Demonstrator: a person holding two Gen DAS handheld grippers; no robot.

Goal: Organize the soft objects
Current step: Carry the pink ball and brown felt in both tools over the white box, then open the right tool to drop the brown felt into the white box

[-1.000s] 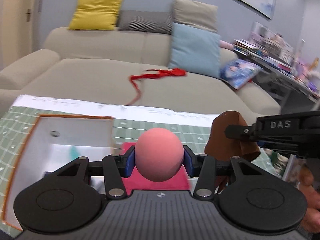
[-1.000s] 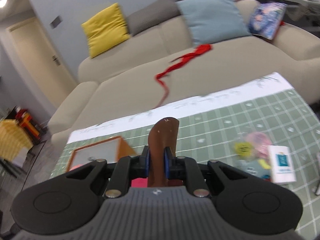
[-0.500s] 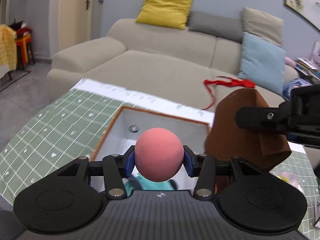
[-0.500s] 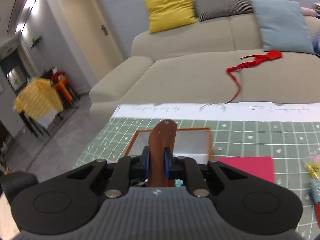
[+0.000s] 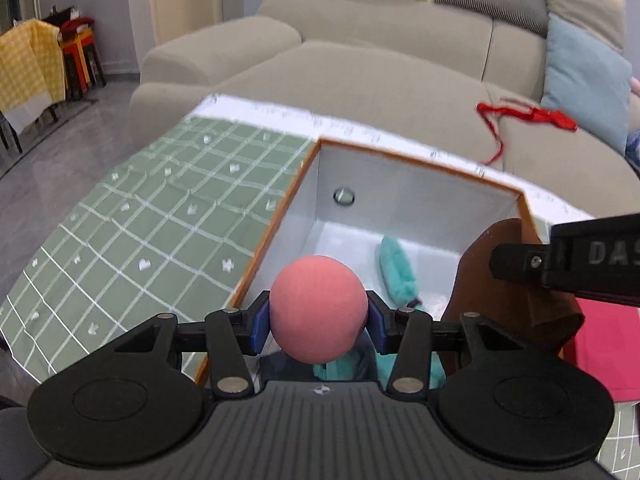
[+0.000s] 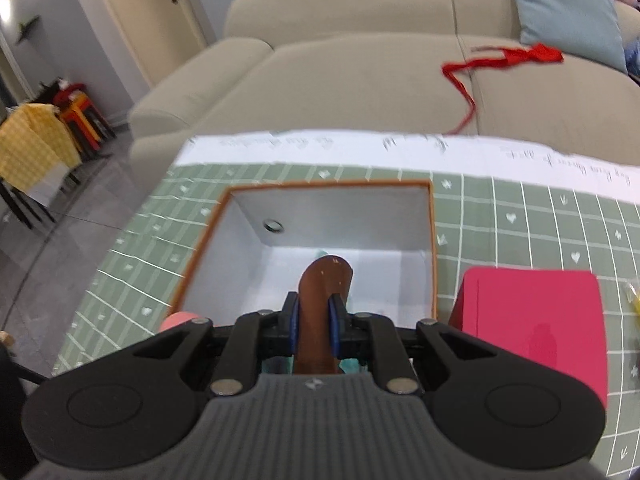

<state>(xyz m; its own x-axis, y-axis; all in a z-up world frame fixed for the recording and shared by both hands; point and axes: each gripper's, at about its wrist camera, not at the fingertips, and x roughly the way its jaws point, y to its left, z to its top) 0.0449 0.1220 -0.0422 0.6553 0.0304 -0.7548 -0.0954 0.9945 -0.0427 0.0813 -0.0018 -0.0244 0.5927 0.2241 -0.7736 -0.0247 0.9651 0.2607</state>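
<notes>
2 hand-held grippers [image 5: 318, 322] [image 6: 313, 318] now nearer white box [image 5: 400, 184]

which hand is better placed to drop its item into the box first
Probably right. The right tool holds the brown piece squarely over the open box. The left tool grips the pink ball just at the box's near-left rim, nearly in.

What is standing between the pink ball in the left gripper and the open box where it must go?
Nothing visible blocks it. The pink ball, held by the left gripper, hangs at the near left edge of the open box. Inside lies only a teal soft item, with bare floor beside it. The right gripper holds a brown piece alongside.
</notes>
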